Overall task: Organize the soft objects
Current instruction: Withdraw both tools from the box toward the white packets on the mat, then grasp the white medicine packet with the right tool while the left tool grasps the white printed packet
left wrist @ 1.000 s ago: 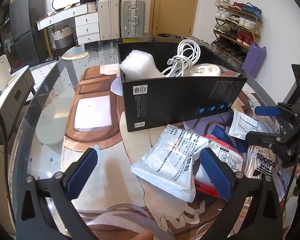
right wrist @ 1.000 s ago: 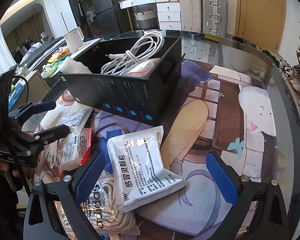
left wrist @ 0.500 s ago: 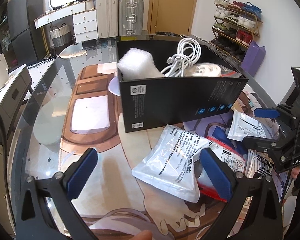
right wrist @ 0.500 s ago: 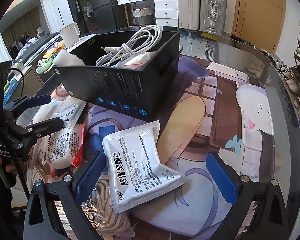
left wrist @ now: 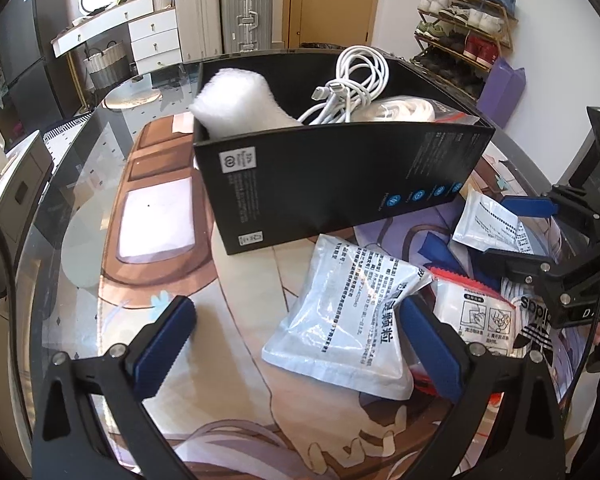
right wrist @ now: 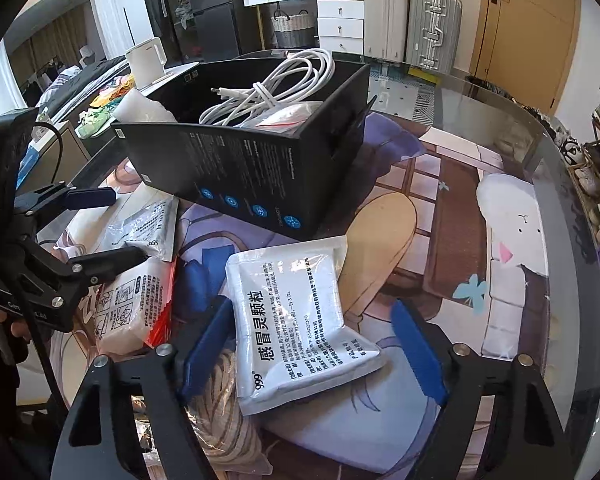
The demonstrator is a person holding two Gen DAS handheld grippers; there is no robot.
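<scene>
Against the near long wall of the open black cardboard box point(right wrist: 260, 176) on the glass-topped table point(right wrist: 500, 128), a flat silvery-white foil medicine sachet with black print point(right wrist: 296, 316) lies on the picture under the glass, its far edge just short of the box. The right gripper point(right wrist: 312, 352) straddles the near end of this sachet; its blue-padded jaws have just been closing in and stand partly open, the left pad near the sachet's edge, the right pad clear of it, so nothing is clamped yet. The left gripper point(left wrist: 300, 344) hovers over the same sachet from the other side, jaws spread wide and empty, one blue pad above the sachet's corner. Inside the box sit a coil of white charging cable point(left wrist: 352, 84), a lump of white bubble wrap point(left wrist: 240, 104) and a clear bag. Beside the sachet, away from the box's open floor space, lie a red-edged white packet point(right wrist: 136, 304), a smaller printed sachet point(right wrist: 148, 220) and a bundle of beige rope point(right wrist: 220, 416).
</scene>
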